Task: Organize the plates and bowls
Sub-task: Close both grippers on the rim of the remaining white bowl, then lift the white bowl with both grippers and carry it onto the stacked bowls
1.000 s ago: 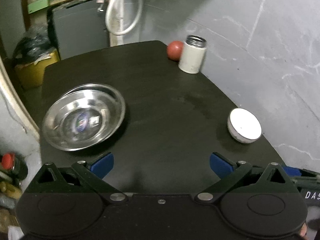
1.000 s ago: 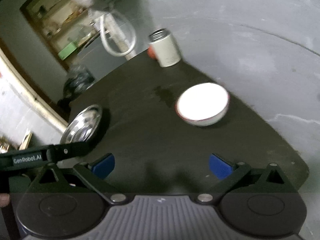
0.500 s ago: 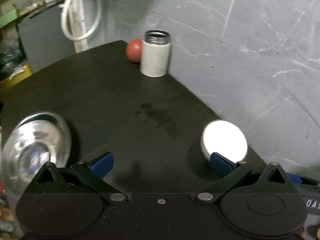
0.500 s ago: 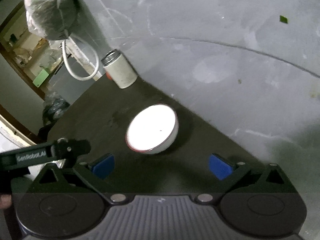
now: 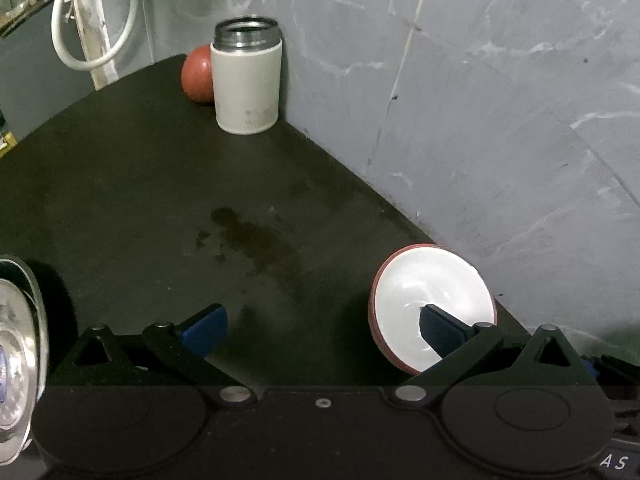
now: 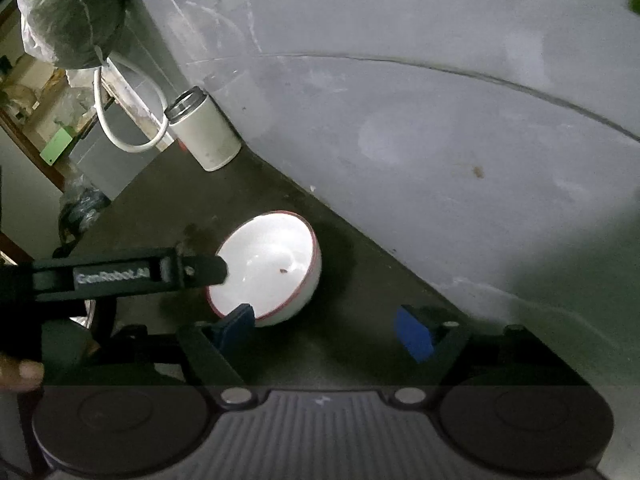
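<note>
Steel plate (image 5: 18, 364) cropped, white bowl (image 5: 430, 300) partly covered

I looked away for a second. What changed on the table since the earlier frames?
Both grippers, left and right, closed in on the white bowl, jaws open; one left finger now overlaps its rim. Nothing gripped. The bowl, steel plate, canister and red ball stayed put.

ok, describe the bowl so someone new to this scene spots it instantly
Start at the dark table against the grey wall. Follow the wall-side edge from the white steel-rimmed canister in the far corner toward the camera; the bowl sits near that edge. It's the only white, red-rimmed dish; the other one, at the table's left side, is a shiny steel plate.
</note>
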